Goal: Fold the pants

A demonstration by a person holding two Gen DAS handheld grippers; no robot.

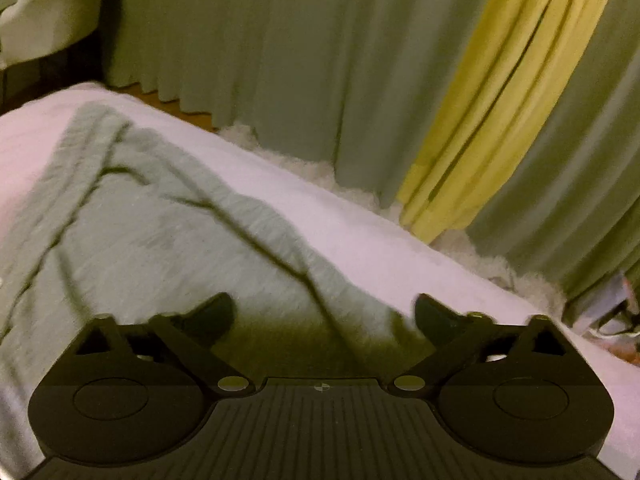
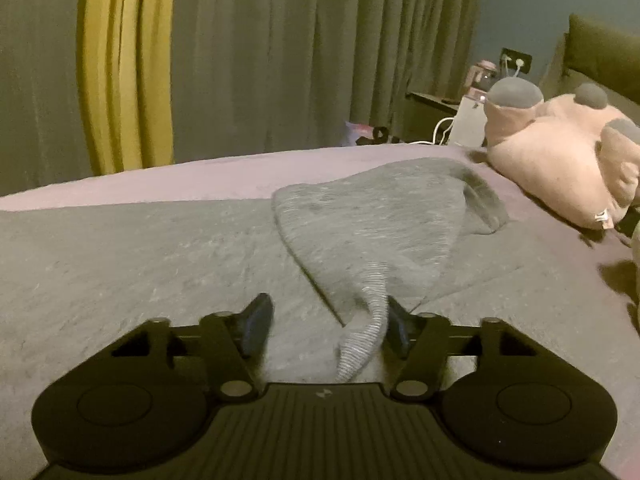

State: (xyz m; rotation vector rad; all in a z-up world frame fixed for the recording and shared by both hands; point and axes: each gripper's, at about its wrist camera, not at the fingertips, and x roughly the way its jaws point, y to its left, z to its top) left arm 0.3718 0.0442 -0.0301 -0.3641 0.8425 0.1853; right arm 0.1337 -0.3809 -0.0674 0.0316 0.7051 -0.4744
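Grey pants [image 2: 360, 236] fabric hangs between the right gripper's [image 2: 326, 324] parted jaws; left gripper [image 1: 324, 316] spread, empty.

The pants [image 2: 360, 232] are soft grey knit cloth, matt, with a fine ribbed band. Under them the bed cover [image 2: 120, 248] is rough matt textile. Behind the bed, the curtains [image 2: 260, 60] are smooth cloth. Both grippers [image 2: 326, 322] [image 1: 324, 316] are matt black plastic.

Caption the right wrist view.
Open right gripper over grey knit pants on a bed, ribbed cuff between its fingers.
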